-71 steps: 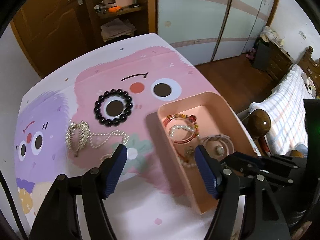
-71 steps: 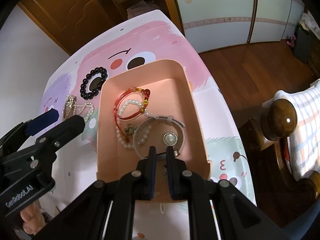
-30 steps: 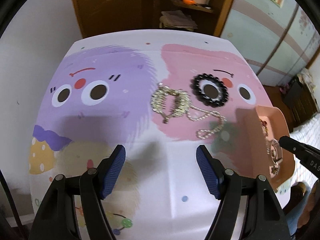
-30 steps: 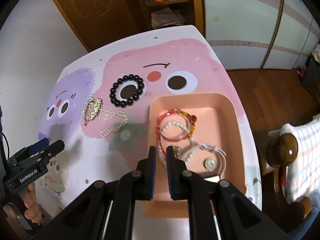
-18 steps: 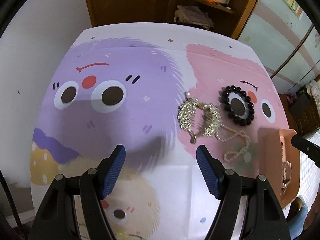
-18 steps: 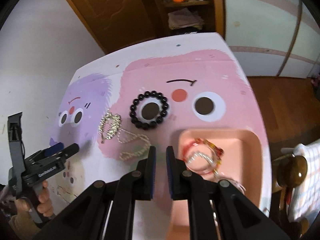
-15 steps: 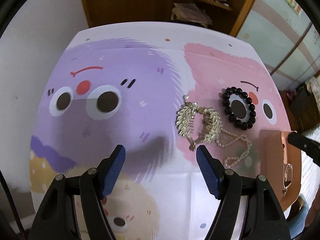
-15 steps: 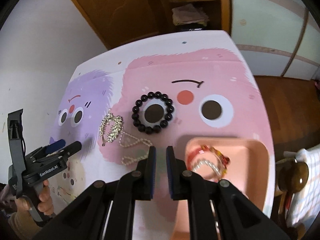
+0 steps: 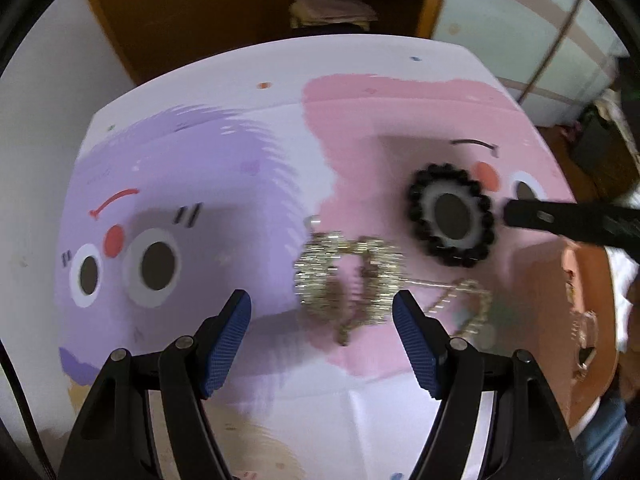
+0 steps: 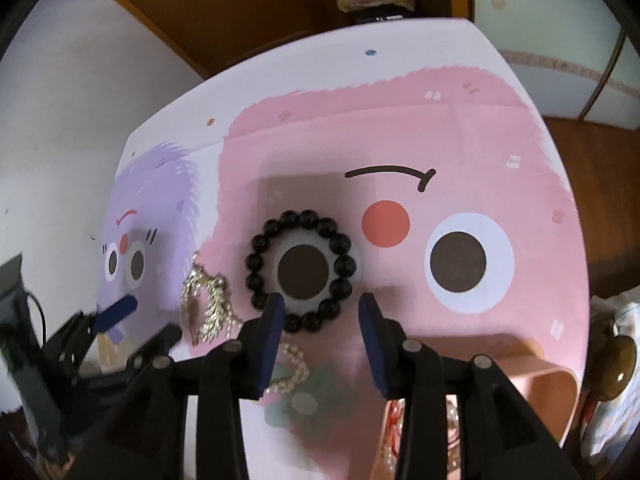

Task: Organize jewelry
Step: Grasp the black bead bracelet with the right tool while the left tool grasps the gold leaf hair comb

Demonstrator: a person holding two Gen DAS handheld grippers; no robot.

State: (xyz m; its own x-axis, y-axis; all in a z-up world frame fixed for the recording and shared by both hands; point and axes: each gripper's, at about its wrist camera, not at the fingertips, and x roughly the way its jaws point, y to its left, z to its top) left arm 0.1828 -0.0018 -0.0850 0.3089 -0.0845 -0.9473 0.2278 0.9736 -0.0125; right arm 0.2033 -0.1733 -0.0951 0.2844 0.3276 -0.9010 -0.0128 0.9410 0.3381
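Observation:
A black bead bracelet lies flat on the cartoon tablecloth; my right gripper is open just in front of it, fingers on either side of its near edge. It also shows in the left wrist view. A gold necklace with a beaded chain lies left of the bracelet, and shows in the right wrist view. My left gripper is open and empty, just short of the necklace. The pink tray holds several pieces of jewelry.
The tablecloth shows purple and pink cartoon faces. A wooden shelf with folded cloth stands behind the table. A wooden bedpost stands at the right. The right gripper's finger reaches in beside the bracelet in the left view.
My right gripper has opened and moved forward from over the tray to the black bracelet. My left gripper has moved closer to the gold necklace.

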